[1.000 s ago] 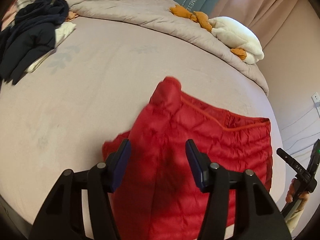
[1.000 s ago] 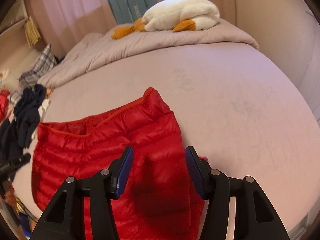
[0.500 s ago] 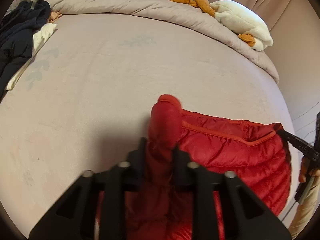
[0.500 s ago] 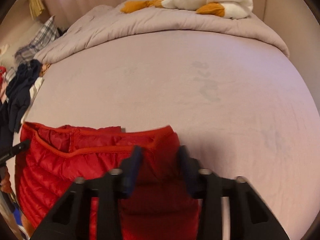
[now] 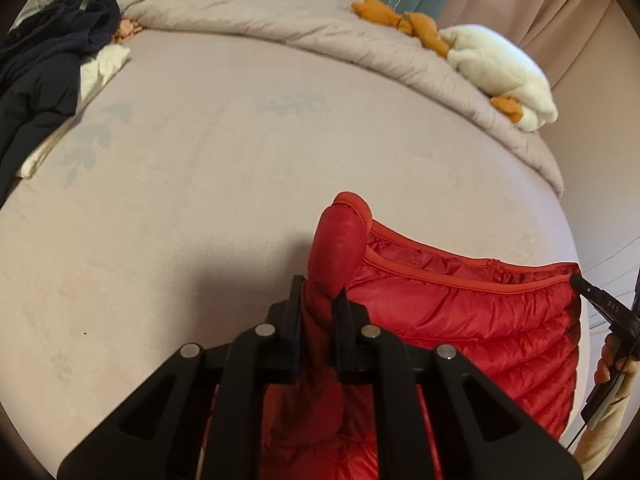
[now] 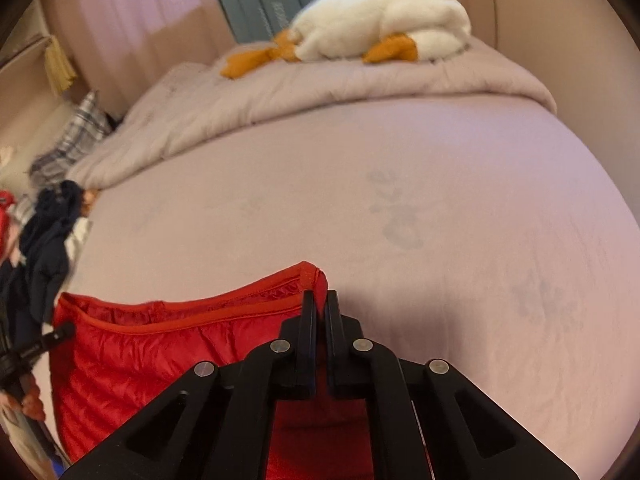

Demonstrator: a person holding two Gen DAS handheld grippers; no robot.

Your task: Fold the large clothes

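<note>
A red quilted down jacket [image 5: 472, 332] lies at the near edge of the bed. My left gripper [image 5: 318, 300] is shut on its left corner, where a puffy fold sticks up between the fingers. My right gripper [image 6: 319, 304] is shut on the jacket's right corner [image 6: 314, 284], and the rest of the jacket [image 6: 132, 360] spreads to the left. Each gripper shows at the edge of the other's view, at the jacket's far corner.
A pale pink bed sheet [image 5: 240, 168] stretches ahead. A folded grey duvet [image 5: 280, 20] with a white and orange plush goose [image 5: 496, 64] lies at the back. Dark navy clothes [image 5: 44, 68] are piled at the left. A wall [image 6: 600, 40] is at the right.
Both grippers have gone from open over the jacket to shut on its two corners. The gripped edge is now gathered up and pulled taut between them.
</note>
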